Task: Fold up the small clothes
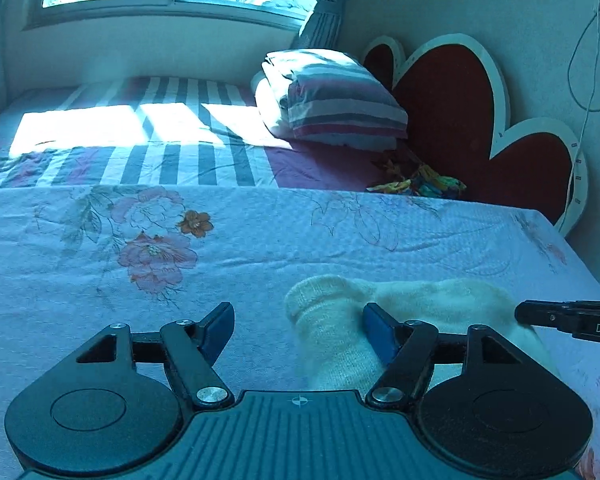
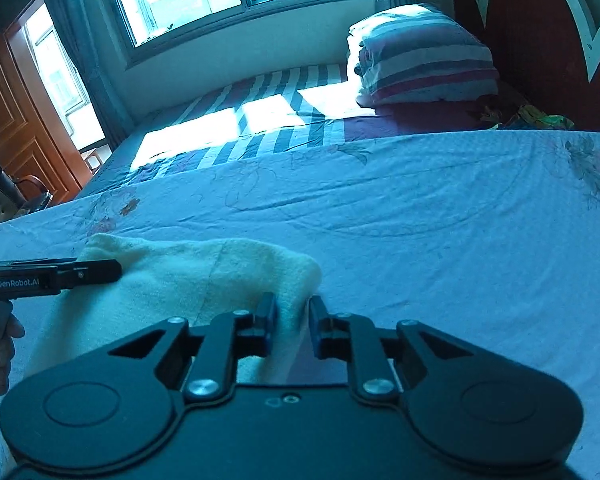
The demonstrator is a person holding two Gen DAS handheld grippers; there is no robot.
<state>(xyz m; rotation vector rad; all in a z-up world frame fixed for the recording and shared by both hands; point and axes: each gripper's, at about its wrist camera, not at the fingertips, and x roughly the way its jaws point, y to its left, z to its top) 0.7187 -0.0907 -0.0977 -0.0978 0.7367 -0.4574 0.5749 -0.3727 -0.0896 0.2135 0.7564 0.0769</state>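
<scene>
Though lying flat near the bed's [image 1: 100, 280] right edge, sock [image 1: 420, 300]: soft, light, floppy. Right hand-held gripper [image 2: 293, 322] pinching its right end; left hand-held gripper [image 1: 299, 330] spread wide, holding nothing. Best gripped at ends.

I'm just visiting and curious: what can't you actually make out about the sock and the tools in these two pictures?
- Near end of the cream sock: left wrist view, hidden under the left tool body.
- Whether the right tool truly pinches the sock's edge: right wrist view, fabric fills the narrow gap, contact unclear.
- One sock or a pair: undecidable in either view.
- Colourful bundle by the headboard: too small.
</scene>
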